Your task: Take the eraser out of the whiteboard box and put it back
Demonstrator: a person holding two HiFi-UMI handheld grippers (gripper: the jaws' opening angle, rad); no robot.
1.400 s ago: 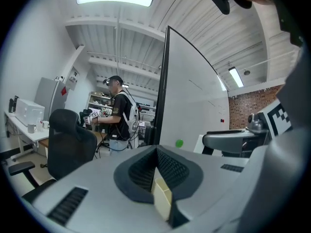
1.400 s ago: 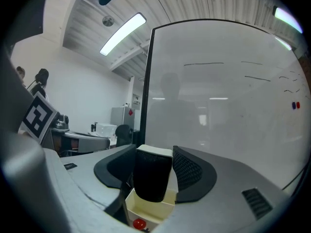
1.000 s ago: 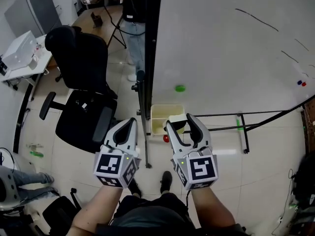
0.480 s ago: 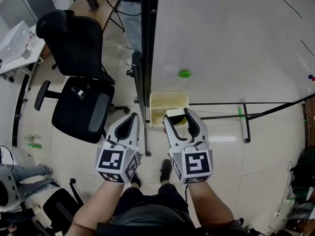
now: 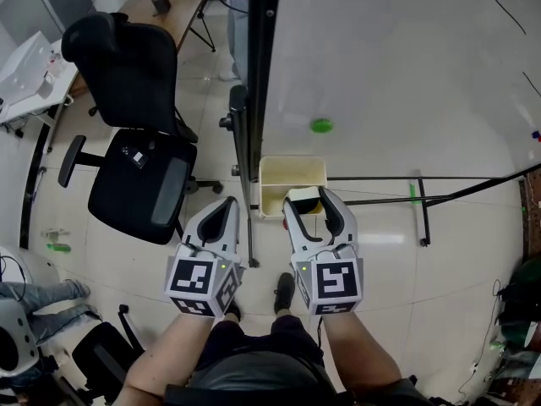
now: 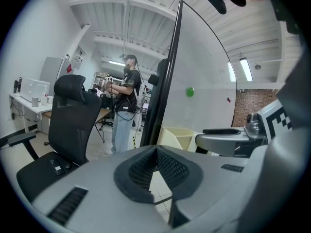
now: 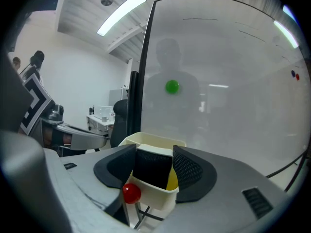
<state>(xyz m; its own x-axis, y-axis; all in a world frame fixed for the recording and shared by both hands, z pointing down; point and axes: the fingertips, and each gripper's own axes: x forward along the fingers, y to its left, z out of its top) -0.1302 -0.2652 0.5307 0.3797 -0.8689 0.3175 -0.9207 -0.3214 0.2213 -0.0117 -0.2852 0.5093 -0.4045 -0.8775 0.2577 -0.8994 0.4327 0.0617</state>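
Head view, steeply downward: two hand-held grey grippers, each carrying a cube with square markers, are held side by side in front of a large upright white whiteboard with a black frame edge.

The right gripper is closed narrowly on a black block eraser with a white back. In the right gripper view the two dark mesh pads press against the eraser's left and right faces, with the gripper reaching in from above the box. The eraser stands upright in the mouth of a cream-coloured open plastic box. Its lower end is hidden behind the box's near wall, and whether it rests on the bottom cannot be told.

The box hangs at the lower left corner of the whiteboard, just beside the frame edge. A small red ball-shaped magnet sits against the outside of the box's near wall. A round green magnet is stuck to the board face above the box, well apart from it.

The left gripper is held left of the frame edge, clear of the box. In the left gripper view its pad tips meet, with nothing between them.

A black mesh-backed office chair on castors stands on the pale tiled floor to the left. A standing person is visible beyond it in the left gripper view.
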